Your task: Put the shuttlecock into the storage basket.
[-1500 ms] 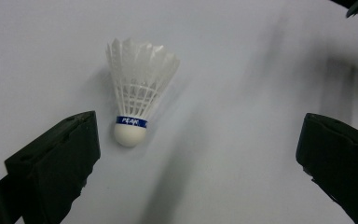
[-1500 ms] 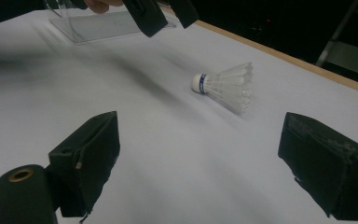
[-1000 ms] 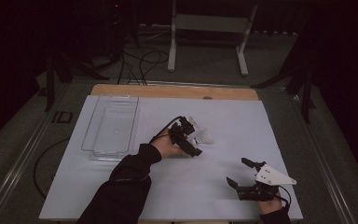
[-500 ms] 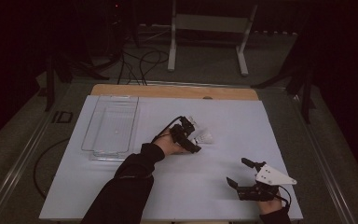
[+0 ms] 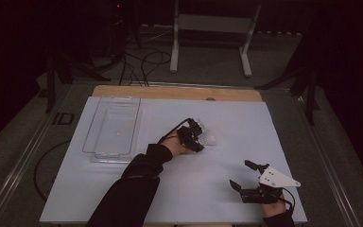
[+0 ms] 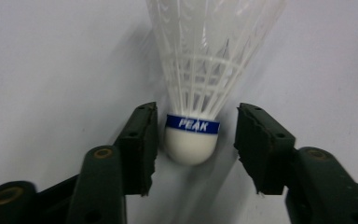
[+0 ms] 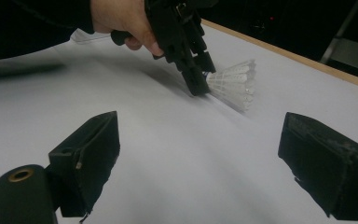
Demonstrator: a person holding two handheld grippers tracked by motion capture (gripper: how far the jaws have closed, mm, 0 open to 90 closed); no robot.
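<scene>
A white shuttlecock with a blue "PEAK" band lies on the white table, its cork toward the camera of the left gripper view. My left gripper straddles the cork, and its jaws have just been closing. The left pad is almost at the cork, while a clear gap remains at the right pad. In the high view the left gripper sits mid-table over the shuttlecock. My right gripper rests near the front right, open and with nothing in it. The right gripper view shows the left gripper at the shuttlecock.
A clear plastic tray stands at the table's left. A wooden strip runs along the far edge. Beyond it, a metal stand and cables are on the dark floor.
The left gripper has dropped a little toward the shuttlecock and its jaws have narrowed around the cork. The right gripper has stayed where it was.
</scene>
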